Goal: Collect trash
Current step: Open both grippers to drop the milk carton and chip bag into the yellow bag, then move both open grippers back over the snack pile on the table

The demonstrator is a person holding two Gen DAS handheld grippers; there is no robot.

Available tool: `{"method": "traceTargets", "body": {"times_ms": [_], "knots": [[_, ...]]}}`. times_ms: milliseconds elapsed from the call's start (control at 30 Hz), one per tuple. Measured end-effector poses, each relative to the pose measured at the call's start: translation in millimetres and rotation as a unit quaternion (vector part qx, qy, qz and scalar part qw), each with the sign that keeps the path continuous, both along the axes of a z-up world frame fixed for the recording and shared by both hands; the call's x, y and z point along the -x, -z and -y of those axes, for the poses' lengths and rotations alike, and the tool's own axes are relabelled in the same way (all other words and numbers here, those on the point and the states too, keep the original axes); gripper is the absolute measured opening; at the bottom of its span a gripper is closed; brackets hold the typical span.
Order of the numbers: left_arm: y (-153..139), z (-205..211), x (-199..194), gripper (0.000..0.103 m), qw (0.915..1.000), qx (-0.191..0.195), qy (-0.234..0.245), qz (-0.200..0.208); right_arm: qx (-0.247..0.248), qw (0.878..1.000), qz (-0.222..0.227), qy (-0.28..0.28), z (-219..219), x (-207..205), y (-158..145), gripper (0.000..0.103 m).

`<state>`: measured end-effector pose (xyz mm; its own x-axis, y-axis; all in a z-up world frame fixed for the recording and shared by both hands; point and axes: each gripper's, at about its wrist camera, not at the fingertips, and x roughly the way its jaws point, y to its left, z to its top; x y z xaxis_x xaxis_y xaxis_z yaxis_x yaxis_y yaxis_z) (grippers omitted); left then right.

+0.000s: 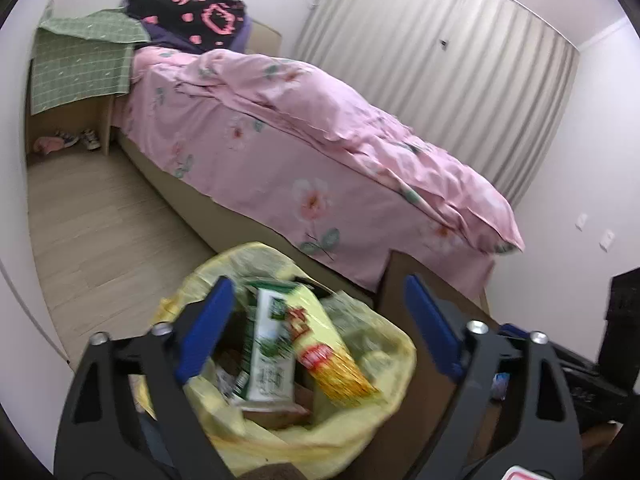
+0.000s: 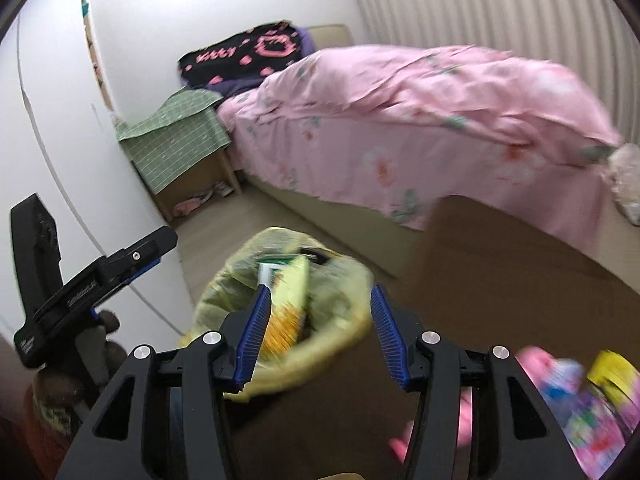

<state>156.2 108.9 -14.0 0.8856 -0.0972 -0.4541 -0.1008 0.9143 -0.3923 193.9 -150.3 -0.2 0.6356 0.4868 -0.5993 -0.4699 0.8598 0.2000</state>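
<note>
A yellow plastic trash bag [image 1: 360,412] stands open at the corner of a brown table [image 1: 412,432]. Inside lie a green-and-white carton [image 1: 270,356] and a yellow snack wrapper [image 1: 324,344]. My left gripper [image 1: 318,296] is open and empty, its blue fingers [image 1: 208,328] spread over the bag's mouth. In the right wrist view the same bag [image 2: 348,320] sits just ahead of my right gripper [image 2: 318,296], which is open and empty above the bag's near rim. The left gripper's black body [image 2: 92,280] shows at the left of that view.
A bed with a pink floral duvet [image 1: 320,128] fills the room behind the bag. A green-covered nightstand [image 1: 80,64] stands by the headboard. Colourful pink items [image 2: 576,396] lie on the table [image 2: 500,280] at the right. Pale wooden floor [image 1: 104,232] runs beside the bed.
</note>
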Motion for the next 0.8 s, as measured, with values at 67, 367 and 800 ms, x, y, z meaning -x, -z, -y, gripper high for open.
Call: {"method": "traceTargets", "body": {"times_ms": [67, 367, 800], "knots": [[0, 18, 4, 0.085, 0.9998, -0.003, 0.020, -0.006, 0.004, 1.000, 0.012, 0.024, 27, 20, -3, 0.049], [11, 129, 14, 0.090, 0.9833, -0.016, 0.178, -0.033, 0.045, 0.986, 0.030, 0.156, 156, 120, 15, 0.050], [67, 273, 32, 0.094, 0.9101, -0.074, 0.384, -0.137, 0.011, 0.977, -0.010, 0.211, 230, 193, 88, 0.057]]}}
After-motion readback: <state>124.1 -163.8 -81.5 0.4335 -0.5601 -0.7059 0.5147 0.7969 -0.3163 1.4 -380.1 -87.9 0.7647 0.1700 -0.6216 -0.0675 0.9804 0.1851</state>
